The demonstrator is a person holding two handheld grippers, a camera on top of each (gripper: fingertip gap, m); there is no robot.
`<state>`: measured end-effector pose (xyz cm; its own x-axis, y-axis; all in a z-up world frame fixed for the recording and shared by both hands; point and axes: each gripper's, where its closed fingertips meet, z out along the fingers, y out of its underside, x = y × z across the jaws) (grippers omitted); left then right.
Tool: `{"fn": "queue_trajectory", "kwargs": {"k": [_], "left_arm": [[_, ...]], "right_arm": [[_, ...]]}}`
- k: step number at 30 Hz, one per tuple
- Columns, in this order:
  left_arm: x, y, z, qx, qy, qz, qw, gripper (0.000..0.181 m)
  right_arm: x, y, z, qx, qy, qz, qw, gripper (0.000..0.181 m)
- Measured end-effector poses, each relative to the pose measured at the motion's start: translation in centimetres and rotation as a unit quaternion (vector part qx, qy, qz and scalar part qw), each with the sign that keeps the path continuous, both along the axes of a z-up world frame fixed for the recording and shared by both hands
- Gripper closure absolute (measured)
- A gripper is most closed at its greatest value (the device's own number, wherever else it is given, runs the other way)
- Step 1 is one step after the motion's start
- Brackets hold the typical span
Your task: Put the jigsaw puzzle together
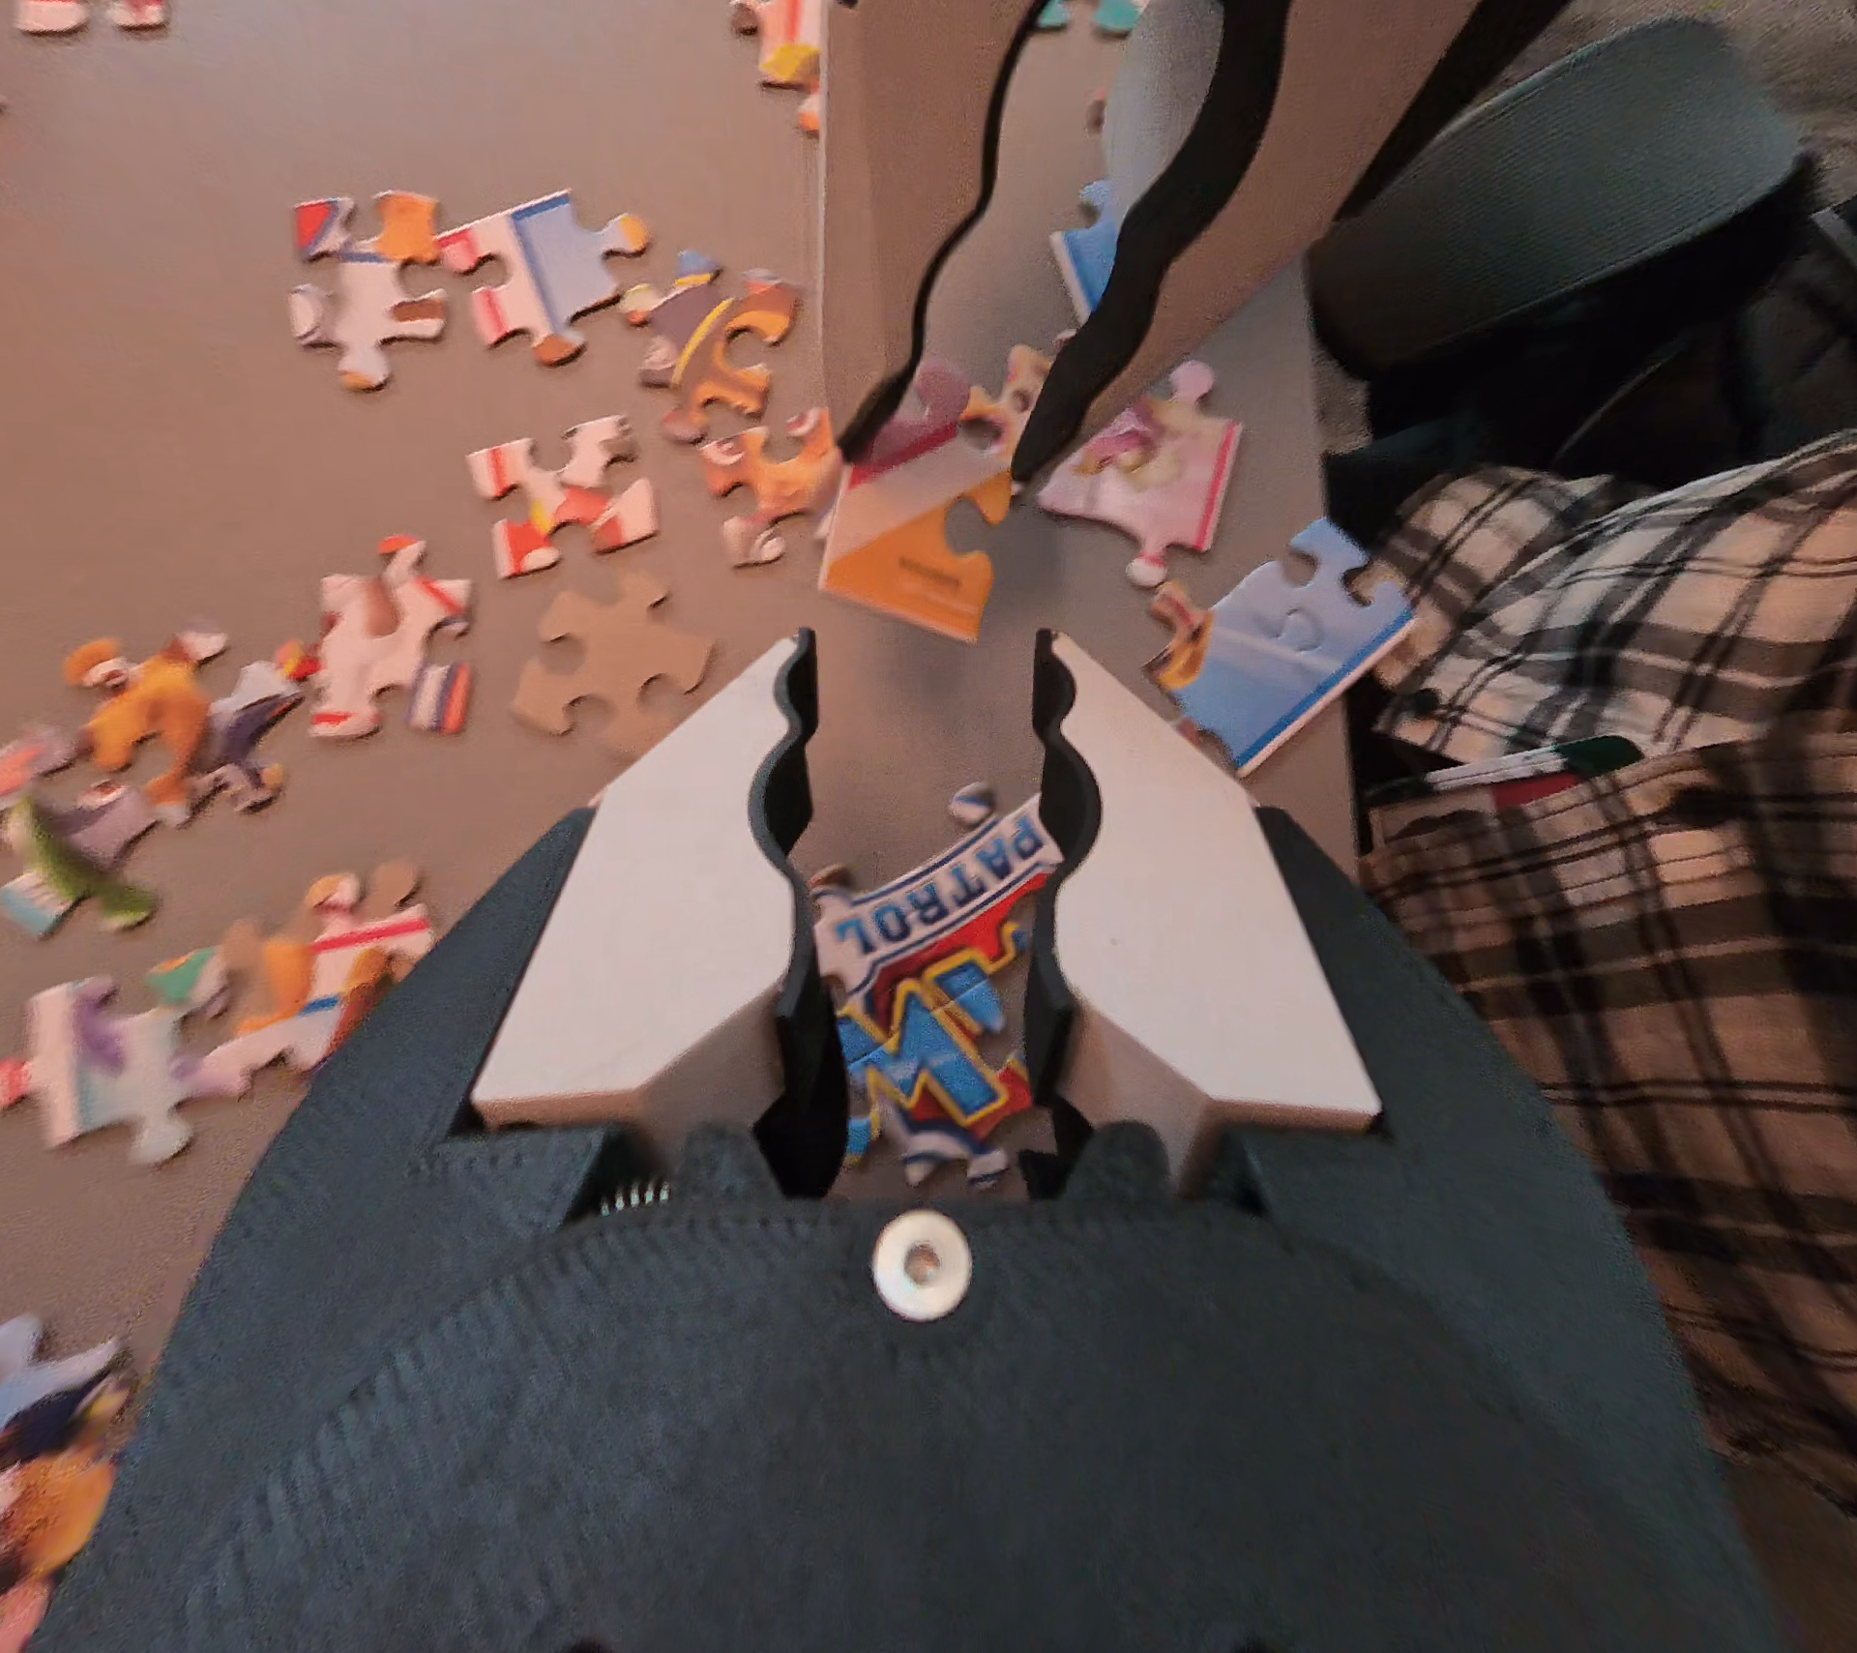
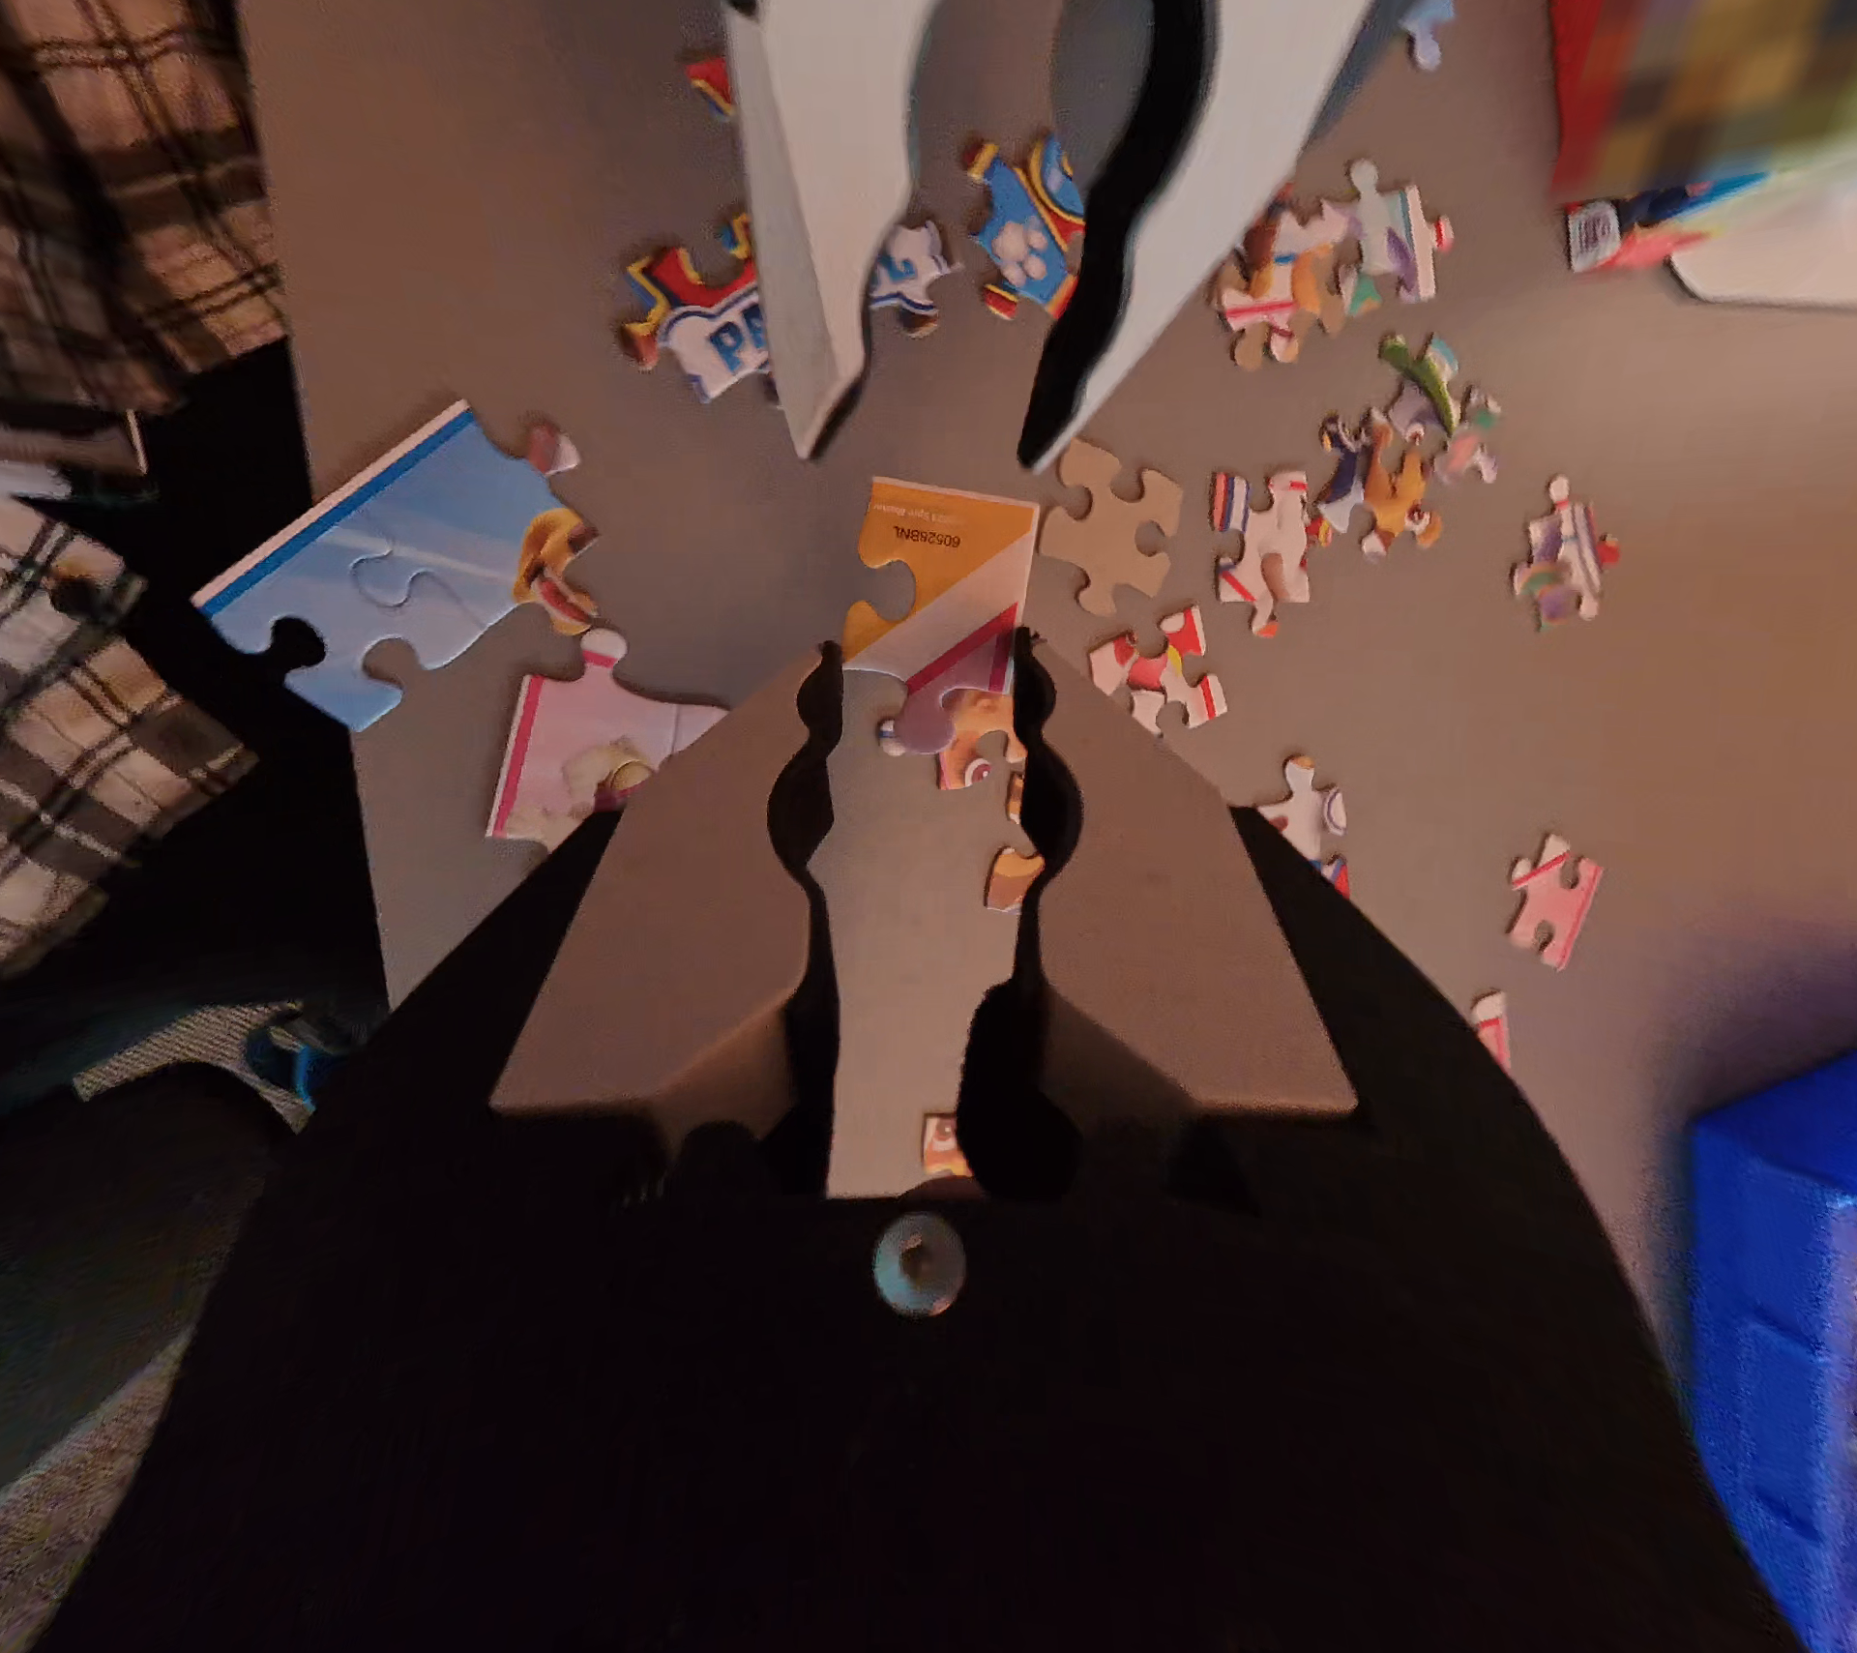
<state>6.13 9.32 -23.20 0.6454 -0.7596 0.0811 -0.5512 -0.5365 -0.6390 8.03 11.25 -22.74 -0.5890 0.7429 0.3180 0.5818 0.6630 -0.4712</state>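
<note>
The tabletop (image 2: 482,218) is grey and strewn with flat cardboard puzzle pieces, most lying singly, a few already joined. They look light, thin and stiff, likely to slide on the smooth top, so an edge or a knob seems the best place to pinch. The blue pair (image 2: 402,560) by the table's edge is the largest cluster; the orange corner piece (image 2: 950,565) lies between both grippers. The right gripper (image 2: 924,650) has its jaws narrowly parted astride that piece's near end, not yet clamped. The left gripper (image 1: 924,645) hovers just short of it, jaws moderately open and empty
</note>
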Motion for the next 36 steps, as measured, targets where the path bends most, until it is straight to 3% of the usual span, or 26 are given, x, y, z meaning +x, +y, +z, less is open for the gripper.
{"fn": "queue_trajectory", "kwargs": {"k": [3,6,9,10,11,16,18,22,27,28,31,34,36], "left_arm": [[1.4,-0.3,0.2,-0.023,-0.047,-0.012,0.999,0.145],[2.5,-0.8,0.7,-0.06,-0.107,-0.023,0.992,0.163],[2.8,-0.9,1.0,-0.086,-0.146,-0.024,0.985,0.169],[2.9,-0.9,1.2,-0.089,-0.156,-0.022,0.984,0.179],[3.1,-0.9,1.5,-0.089,-0.172,-0.02,0.981,0.18],[3.2,-0.2,1.8,-0.068,-0.202,0.028,0.977,0.181],[3.2,-0.1,2.0,-0.055,-0.217,0.046,0.973,0.181],[3.5,-0.1,2.6,-0.039,-0.251,0.066,0.965,0.181],[3.3,-0.2,2.7,-0.035,-0.255,0.088,0.962,0.177],[2.9,-0.1,2.6,-0.034,-0.246,0.101,0.963,0.167],[2.1,-0.8,2.1,0.005,-0.169,0.116,0.979,0.156],[4.5,-3.9,2.0,0.04,-0.112,0.055,0.991,0.166],[6.8,-6.3,0.5,0.043,-0.07,0.005,0.997,0.169]], "right_arm": [[0.7,-1.2,0.3,0.033,0.0,0.048,0.998,0.149],[1.3,-2.0,0.6,0.051,0.002,0.075,0.996,0.148],[1.6,-2.1,0.7,0.066,0.009,0.082,0.994,0.149],[1.5,-1.9,0.8,0.067,0.014,0.074,0.995,0.148],[1.4,-1.5,0.9,0.064,0.02,0.059,0.996,0.156],[1.4,-0.1,1.0,-0.063,0.032,-0.059,0.996,0.153],[1.6,-0.1,0.9,-0.15,0.032,-0.104,0.983,0.158],[2.0,-0.6,1.5,-0.293,0.033,-0.129,0.947,0.17],[2.4,-1.3,2.2,-0.363,0.02,-0.106,0.925,0.181],[2.4,-1.2,2.1,-0.368,0.014,-0.104,0.924,0.181],[2.8,-1.3,1.7,-0.373,-0.028,-0.09,0.923,0.181],[3.4,-1.3,1.1,-0.377,-0.092,-0.072,0.919,0.181],[3.9,-2.0,0.6,-0.38,-0.149,-0.048,0.912,0.181]]}}
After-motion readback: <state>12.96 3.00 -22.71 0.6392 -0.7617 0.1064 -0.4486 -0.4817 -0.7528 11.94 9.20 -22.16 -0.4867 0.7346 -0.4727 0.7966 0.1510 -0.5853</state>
